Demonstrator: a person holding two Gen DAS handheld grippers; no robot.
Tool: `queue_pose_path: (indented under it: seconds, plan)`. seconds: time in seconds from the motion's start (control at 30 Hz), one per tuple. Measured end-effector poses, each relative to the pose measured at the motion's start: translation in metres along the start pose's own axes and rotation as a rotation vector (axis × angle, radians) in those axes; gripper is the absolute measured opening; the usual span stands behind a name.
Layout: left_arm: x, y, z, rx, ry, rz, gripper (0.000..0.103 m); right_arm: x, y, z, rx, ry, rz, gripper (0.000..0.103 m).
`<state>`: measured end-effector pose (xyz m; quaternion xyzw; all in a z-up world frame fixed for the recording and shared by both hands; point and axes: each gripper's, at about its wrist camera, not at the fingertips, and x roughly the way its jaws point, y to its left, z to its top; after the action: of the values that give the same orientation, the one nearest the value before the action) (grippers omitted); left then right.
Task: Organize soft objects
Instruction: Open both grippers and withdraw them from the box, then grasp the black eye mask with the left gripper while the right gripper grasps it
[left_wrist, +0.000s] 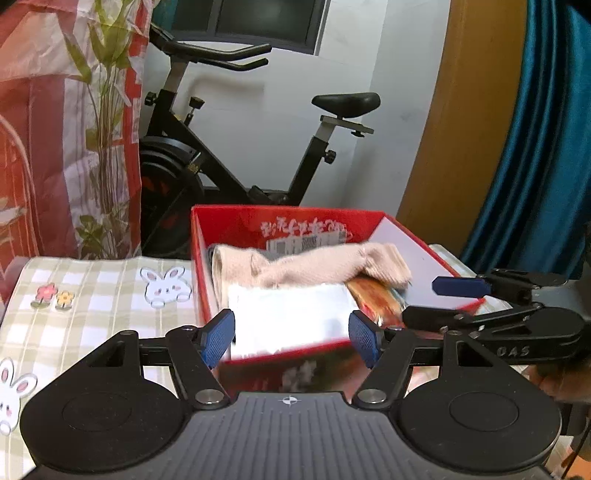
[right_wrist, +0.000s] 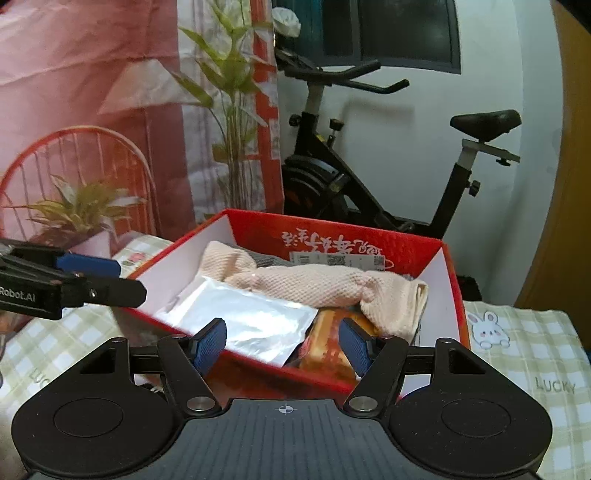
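Hovering at the near rim of the red box (right_wrist: 452, 291), both grippers have their jaws spread and hold nothing: the left gripper (left_wrist: 291, 341) and the right gripper (right_wrist: 282, 345) each frame the box's front wall without pressing on it. No earlier view is at hand, so only this released state can be told.

Inside the box lies a pink knitted cloth (right_wrist: 314, 286), draped across the middle with one end drooping toward the right wall. Under it sit a silver foil packet (right_wrist: 243, 321) and an orange packet (right_wrist: 327, 349), and something grey shows behind the cloth. The box stands on a checked tablecloth (left_wrist: 96, 291) covering the tabletop.

The likely trouble is the cloth's loose end: it lies high, near the rim, and a jaw passing close could snag the knit and drag it back out. The foil packet looks slick and leans on the front wall, so a nudge to the box might tip it over the edge. The two grippers are also near each other at the box's corner, and a careless sweep could knock them together or shove the light box across the tablecloth.
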<state>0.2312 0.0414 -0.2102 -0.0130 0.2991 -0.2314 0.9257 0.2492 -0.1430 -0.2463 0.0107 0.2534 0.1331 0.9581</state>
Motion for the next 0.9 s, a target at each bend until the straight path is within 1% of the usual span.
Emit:
queue_pose_path:
  seconds: [0.2,0.3,0.43,0.47,0.53,0.6,0.67,0.77,0.9]
  plan:
    - [-0.018,0.003,-0.025,-0.022,0.016,-0.012,0.069,-0.023,0.008,-0.028,0.024,0.0,0.013,0.063]
    - [-0.018,0.005,-0.037,-0.036,0.039,-0.013,0.069,-0.026,0.01,-0.046,0.047,0.027,0.012,0.063]
    - [-0.009,0.011,-0.053,-0.067,0.088,-0.008,0.068,-0.023,0.016,-0.072,0.062,0.077,0.0,0.061]
    - [-0.007,0.014,-0.056,-0.077,0.098,-0.008,0.067,-0.022,0.018,-0.078,0.062,0.088,-0.003,0.061]
    - [-0.002,0.019,-0.062,-0.104,0.118,-0.007,0.061,-0.02,0.021,-0.09,0.052,0.112,-0.009,0.06]
    - [0.003,0.024,-0.069,-0.136,0.14,-0.016,0.048,-0.018,0.024,-0.102,0.044,0.137,-0.017,0.057]
    - [0.008,0.029,-0.075,-0.167,0.162,-0.034,0.042,-0.017,0.023,-0.112,0.06,0.158,-0.016,0.054]
    - [0.014,0.03,-0.083,-0.192,0.182,-0.037,0.042,-0.017,0.021,-0.122,0.092,0.164,-0.006,0.053]
    - [0.024,0.032,-0.088,-0.223,0.2,-0.028,0.042,-0.019,0.021,-0.129,0.086,0.159,-0.003,0.053]
